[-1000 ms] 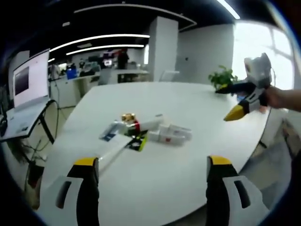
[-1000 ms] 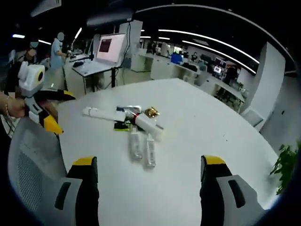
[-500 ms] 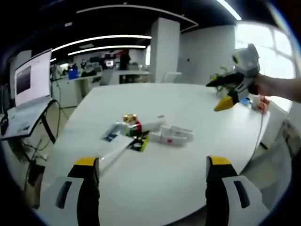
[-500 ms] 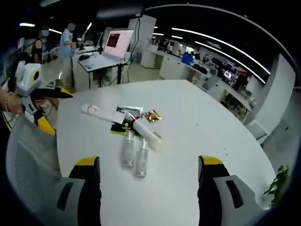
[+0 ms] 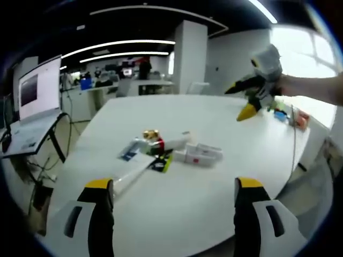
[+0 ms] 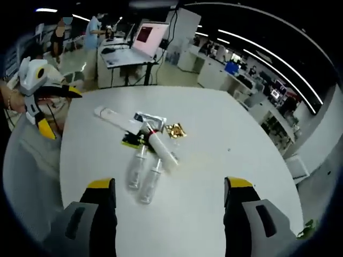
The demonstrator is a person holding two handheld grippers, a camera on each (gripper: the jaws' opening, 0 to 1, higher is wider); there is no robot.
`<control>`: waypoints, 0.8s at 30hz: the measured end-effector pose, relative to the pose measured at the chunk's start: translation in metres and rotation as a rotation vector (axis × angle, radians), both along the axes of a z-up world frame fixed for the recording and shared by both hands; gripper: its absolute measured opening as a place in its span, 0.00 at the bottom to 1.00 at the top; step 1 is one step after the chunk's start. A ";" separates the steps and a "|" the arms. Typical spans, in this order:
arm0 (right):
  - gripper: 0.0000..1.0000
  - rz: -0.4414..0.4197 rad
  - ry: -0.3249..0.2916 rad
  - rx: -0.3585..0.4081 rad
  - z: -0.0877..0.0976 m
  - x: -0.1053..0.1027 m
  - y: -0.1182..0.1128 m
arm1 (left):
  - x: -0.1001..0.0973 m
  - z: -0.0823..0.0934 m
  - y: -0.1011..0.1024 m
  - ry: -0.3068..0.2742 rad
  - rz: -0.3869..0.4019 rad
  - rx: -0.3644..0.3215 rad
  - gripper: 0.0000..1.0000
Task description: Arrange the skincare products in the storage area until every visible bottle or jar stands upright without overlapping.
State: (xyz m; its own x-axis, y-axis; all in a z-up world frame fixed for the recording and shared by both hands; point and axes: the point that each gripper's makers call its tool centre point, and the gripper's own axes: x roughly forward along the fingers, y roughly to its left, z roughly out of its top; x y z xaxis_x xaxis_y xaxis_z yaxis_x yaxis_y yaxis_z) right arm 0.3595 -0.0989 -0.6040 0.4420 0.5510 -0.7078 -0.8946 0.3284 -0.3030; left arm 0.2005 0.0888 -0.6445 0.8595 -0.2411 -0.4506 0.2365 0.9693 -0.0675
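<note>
The skincare products lie in a loose cluster near the middle of the white tabletop [image 6: 225, 134], none upright. Two clear bottles [image 6: 143, 176] lie side by side at the near edge of the cluster in the right gripper view. A long white tube [image 6: 161, 147] lies just beside them, with a gold item [image 6: 174, 130] next to it. The left hand-held gripper [image 5: 174, 187] hovers over the tabletop, jaws spread wide, holding nothing. The right hand-held gripper [image 6: 169, 184] likewise hovers wide open and empty.
</note>
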 end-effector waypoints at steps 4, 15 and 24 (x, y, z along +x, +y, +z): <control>0.82 0.051 0.013 -0.033 -0.002 0.006 0.009 | 0.000 0.000 0.000 -0.002 0.001 0.001 0.86; 0.75 0.164 0.070 -0.128 -0.023 0.022 0.024 | 0.000 0.000 0.000 0.002 0.000 -0.004 0.84; 0.71 0.215 0.128 -0.154 -0.046 0.037 0.046 | 0.000 -0.003 0.002 0.008 0.005 0.011 0.83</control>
